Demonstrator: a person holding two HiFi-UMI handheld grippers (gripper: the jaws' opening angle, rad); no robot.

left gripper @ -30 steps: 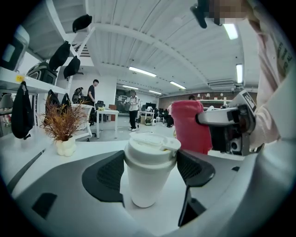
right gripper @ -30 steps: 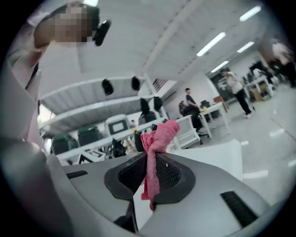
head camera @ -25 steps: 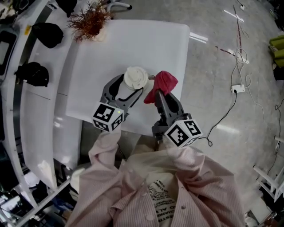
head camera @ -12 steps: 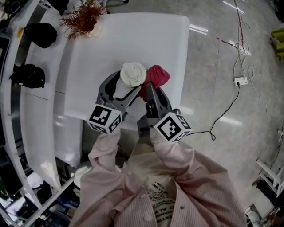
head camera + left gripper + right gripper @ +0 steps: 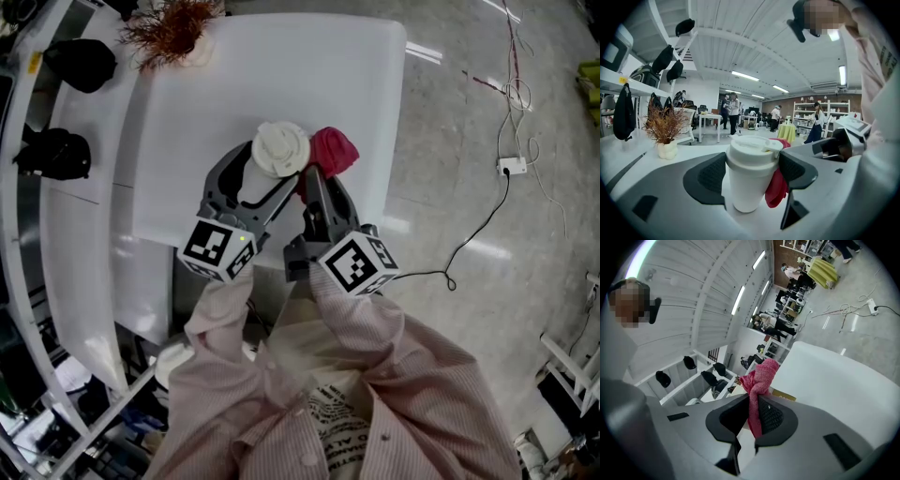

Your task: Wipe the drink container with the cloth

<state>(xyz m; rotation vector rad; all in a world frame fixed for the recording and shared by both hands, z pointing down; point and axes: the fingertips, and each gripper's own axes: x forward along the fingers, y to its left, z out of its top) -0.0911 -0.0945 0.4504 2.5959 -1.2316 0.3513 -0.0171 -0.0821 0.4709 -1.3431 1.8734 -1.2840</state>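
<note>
A white lidded drink cup (image 5: 280,149) stands on the white table (image 5: 281,75) near its front edge. My left gripper (image 5: 273,176) is shut on the cup, one pad against each side just under the lid. In the left gripper view the cup (image 5: 749,187) stands upright between the jaws of the left gripper (image 5: 752,174). A red cloth (image 5: 334,150) is bunched against the cup's right side, and the cloth (image 5: 777,186) hangs down beside the cup wall. My right gripper (image 5: 315,180) is shut on the cloth (image 5: 761,376), which sticks up from the right gripper (image 5: 756,414).
A dried reddish plant in a white pot (image 5: 172,33) stands at the table's far left corner. Black caps (image 5: 79,62) hang on a white rack to the left. Cables and a power strip (image 5: 511,166) lie on the floor to the right.
My right gripper has carried the red cloth left, from a short way off to against the cup's right side. The left gripper keeps its hold on the cup.
</note>
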